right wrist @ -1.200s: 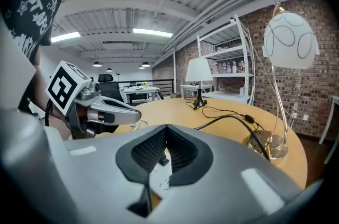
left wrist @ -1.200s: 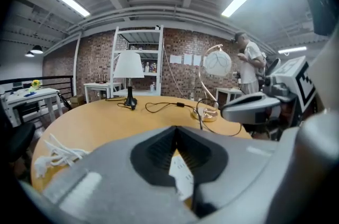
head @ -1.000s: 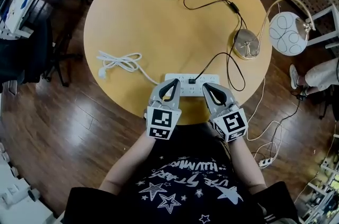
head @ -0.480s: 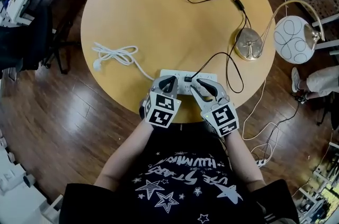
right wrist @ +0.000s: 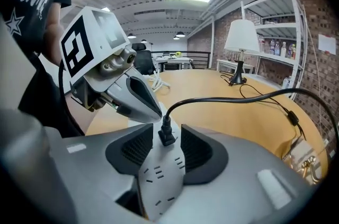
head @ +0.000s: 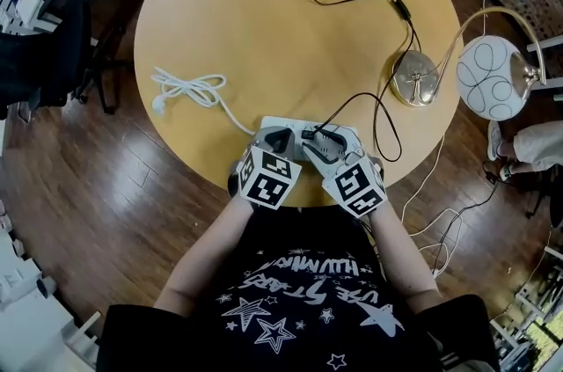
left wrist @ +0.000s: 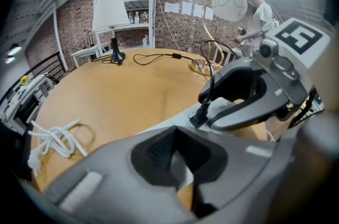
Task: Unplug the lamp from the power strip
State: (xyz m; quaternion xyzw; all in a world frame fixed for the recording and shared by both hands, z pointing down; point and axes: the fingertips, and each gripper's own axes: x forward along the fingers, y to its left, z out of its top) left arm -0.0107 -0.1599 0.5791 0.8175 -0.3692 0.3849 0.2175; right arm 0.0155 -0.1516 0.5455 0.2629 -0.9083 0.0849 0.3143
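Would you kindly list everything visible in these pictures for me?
table: one, light wood, round, centre.
power strip: one, white, table's near edge.
plug: one, black, seated in the strip.
gold lamp: one, white globe shade, table's right edge.
shaded lamp: one, white shade, far edge.
coiled cable: one, white, table's left.
bystander: one, pale clothes, beyond the gold lamp.
left gripper: one, grey, shut, at the strip.
right gripper: one, grey, jaws just opened, plug between them untouched.

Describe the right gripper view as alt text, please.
The right gripper, its jaws just opened further, straddles a black plug seated in a white power strip, pads clear of it. Its cord arcs right over a wooden table.
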